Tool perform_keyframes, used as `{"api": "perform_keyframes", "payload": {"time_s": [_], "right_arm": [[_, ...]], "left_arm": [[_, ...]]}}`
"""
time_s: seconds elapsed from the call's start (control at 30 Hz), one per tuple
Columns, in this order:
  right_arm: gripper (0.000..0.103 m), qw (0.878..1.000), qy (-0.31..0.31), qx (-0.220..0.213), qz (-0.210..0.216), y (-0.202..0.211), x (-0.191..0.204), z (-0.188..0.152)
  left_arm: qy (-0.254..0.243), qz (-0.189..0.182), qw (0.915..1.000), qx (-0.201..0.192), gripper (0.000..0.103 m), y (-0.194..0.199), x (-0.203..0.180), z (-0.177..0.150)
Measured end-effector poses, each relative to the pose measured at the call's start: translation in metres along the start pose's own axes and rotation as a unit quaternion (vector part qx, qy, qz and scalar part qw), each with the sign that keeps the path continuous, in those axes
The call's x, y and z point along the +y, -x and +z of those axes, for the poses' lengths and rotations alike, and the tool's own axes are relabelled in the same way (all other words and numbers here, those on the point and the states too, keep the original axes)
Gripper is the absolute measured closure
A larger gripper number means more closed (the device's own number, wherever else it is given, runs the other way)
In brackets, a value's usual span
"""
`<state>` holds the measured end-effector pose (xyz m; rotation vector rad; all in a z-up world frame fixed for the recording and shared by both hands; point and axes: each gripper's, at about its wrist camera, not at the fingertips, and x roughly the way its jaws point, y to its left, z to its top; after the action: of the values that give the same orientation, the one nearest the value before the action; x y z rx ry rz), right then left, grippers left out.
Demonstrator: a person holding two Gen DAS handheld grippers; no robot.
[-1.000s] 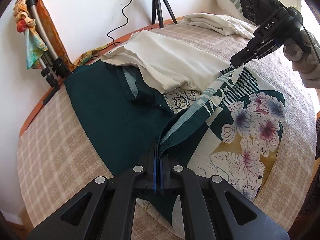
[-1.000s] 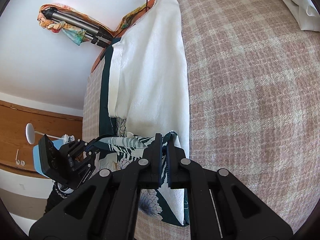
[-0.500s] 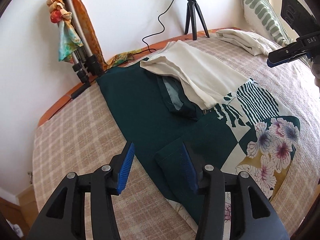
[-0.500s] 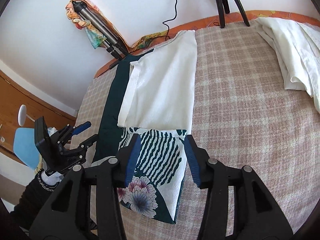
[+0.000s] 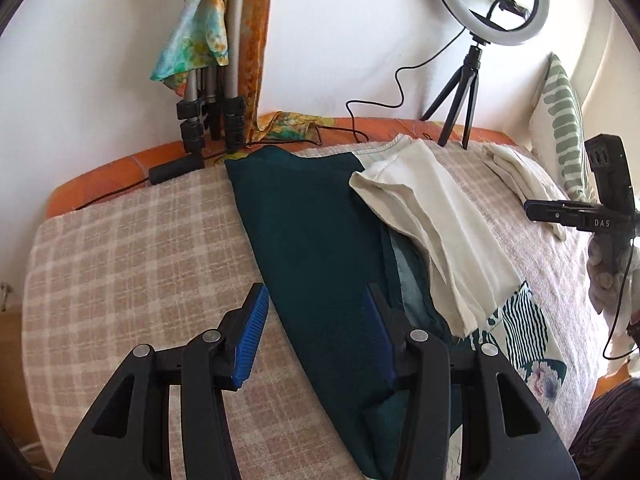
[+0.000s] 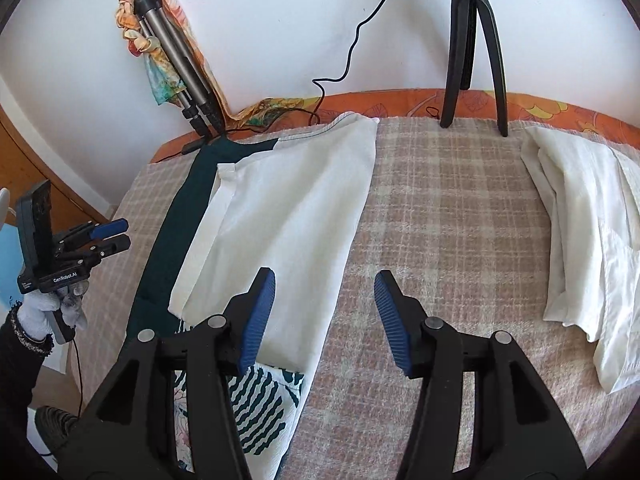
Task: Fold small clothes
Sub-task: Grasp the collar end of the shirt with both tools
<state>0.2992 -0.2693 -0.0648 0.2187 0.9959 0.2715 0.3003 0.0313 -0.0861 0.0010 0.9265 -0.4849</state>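
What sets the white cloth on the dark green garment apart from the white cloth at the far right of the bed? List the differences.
1. The white cloth on the dark green garment lies flat in a smooth long panel; the white cloth at the far right is bunched and creased.
2. The first overlaps the dark green garment and the patterned fabric; the second rests alone on the checked blanket.

Both are plain white, and neither gripper holds them.

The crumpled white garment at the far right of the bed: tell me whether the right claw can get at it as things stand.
Probably yes. The right claw is open and empty, and only bare checked blanket lies between it and the crumpled white garment. Nothing rests on that garment, and the tripod stands farther back.
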Motion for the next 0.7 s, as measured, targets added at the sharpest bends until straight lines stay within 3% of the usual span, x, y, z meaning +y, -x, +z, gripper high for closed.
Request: {"api": "perform_keyframes", "payload": {"time_s": [0.17,0.43,0.7], "right_arm": [[0.048,0.999,-0.027,0.023,0.011,-0.032,-0.024,0.032],[0.048,0.997,-0.067,0.024,0.019,-0.077,-0.054,0.067],[0.048,0.997,-0.072,0.009,0.034,-0.107,-0.059,0.095]], "left_arm": [[0.056,-0.015,0.9983,-0.001,0.056,-0.025,0.024,0.023],[0.112,-0.026,0.9934,0.001,0.056,-0.066,0.055,0.051],[0.115,-0.022,0.993,0.008,0.056,-0.103,0.071,0.072]]}}
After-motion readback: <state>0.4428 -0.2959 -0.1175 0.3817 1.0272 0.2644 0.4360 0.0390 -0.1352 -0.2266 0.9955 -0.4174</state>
